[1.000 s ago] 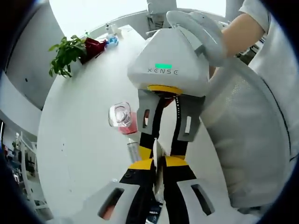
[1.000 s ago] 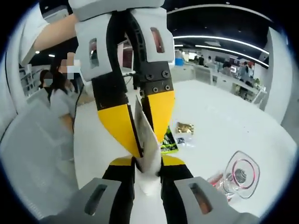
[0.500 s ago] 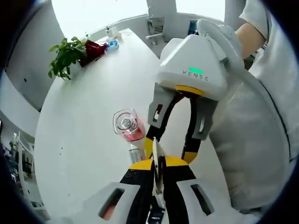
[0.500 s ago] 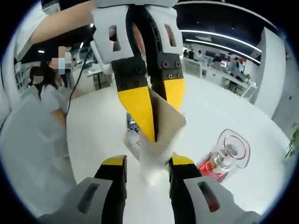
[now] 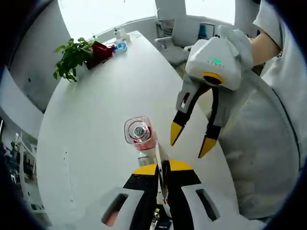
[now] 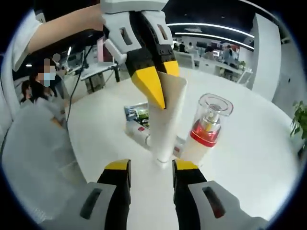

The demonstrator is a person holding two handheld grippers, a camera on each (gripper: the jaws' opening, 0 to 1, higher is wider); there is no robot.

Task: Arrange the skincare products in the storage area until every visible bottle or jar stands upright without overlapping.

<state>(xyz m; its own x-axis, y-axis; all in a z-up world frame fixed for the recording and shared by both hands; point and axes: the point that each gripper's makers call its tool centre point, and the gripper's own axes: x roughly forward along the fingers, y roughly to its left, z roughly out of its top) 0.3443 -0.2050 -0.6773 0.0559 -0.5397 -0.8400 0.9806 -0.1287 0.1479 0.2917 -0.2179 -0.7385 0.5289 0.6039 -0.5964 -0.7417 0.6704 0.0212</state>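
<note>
Left tool [image 6: 162,88] pinches white tube [image 6: 165,120] (cap apparently down).

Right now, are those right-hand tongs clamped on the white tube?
No: in the right gripper view the right tongs stand open, and the left tongs pinch the white tube.
</note>
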